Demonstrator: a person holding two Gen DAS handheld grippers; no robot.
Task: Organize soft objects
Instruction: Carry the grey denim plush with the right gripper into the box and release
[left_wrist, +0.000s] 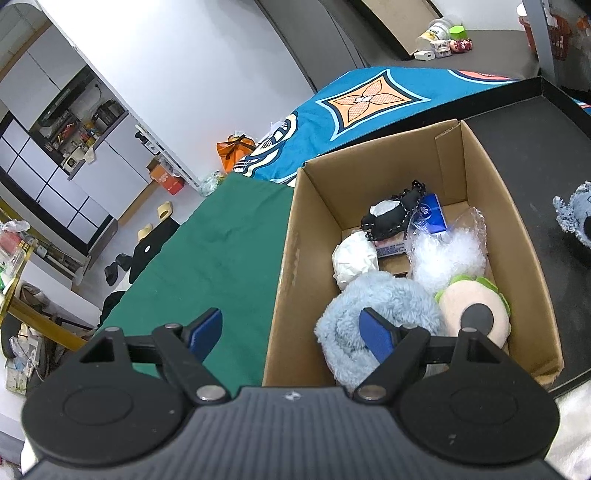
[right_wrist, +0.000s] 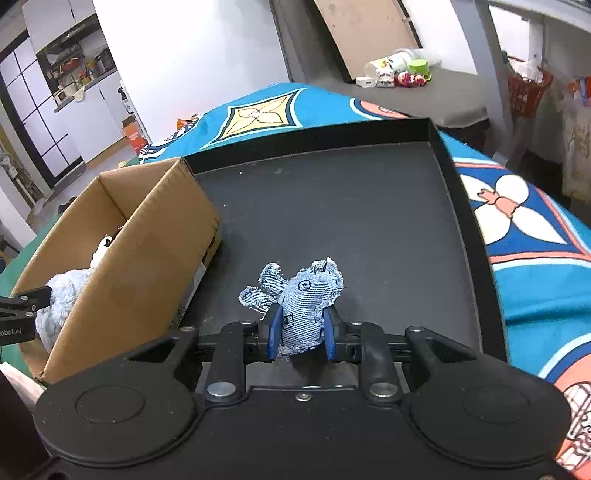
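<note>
A cardboard box (left_wrist: 306, 236) stands on a black tray (right_wrist: 332, 206). In it lie a fluffy light-blue plush (left_wrist: 369, 302), a peach and green plush (left_wrist: 476, 306), white stuffing in plastic (left_wrist: 447, 254), a black toy (left_wrist: 391, 214) and a white bundle (left_wrist: 354, 258). My left gripper (left_wrist: 291, 332) is open and empty, its jaws straddling the box's near left wall. My right gripper (right_wrist: 301, 332) is shut on a blue denim stuffed toy (right_wrist: 303, 295) over the tray, right of the box (right_wrist: 129, 258). That toy's edge shows in the left wrist view (left_wrist: 576, 218).
The tray sits on a blue patterned blanket (right_wrist: 535, 258). A green cloth (left_wrist: 218, 258) lies left of the box. A grey surface behind holds cups and small toys (right_wrist: 399, 70). An orange basket (right_wrist: 524, 92) hangs at the far right.
</note>
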